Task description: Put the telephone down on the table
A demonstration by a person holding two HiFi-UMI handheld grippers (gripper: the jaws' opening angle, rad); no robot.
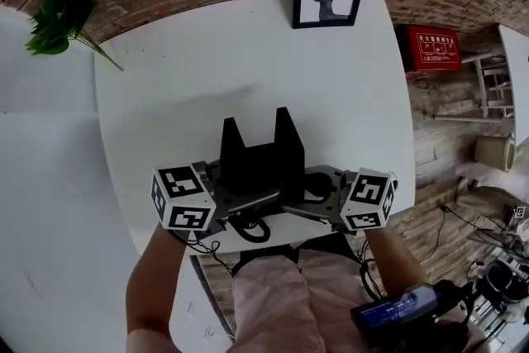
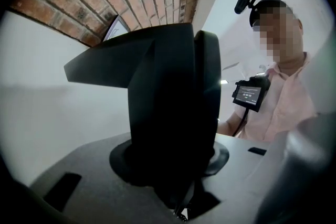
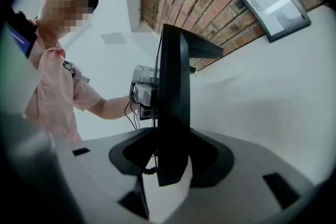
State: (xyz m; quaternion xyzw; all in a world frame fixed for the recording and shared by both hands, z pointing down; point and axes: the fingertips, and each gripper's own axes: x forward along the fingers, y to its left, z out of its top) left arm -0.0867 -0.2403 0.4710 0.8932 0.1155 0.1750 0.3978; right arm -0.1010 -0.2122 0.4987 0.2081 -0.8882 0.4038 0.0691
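Gripping: left gripper point(image 1: 235, 204) and right gripper point(image 1: 312, 196) each part-closed on one side of the black telephone point(image 1: 262, 157) | Position: telephone between them, over near edge of white table point(image 1: 248, 62); contact with tabletop not confirmed | Axis: body spans left-right, prongs pointing far | Reach: both hands equally near; judged need: straight descent.

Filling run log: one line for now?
left gripper: shut on telephone | right gripper: shut on telephone | telephone: over table near edge, touchdown unclear
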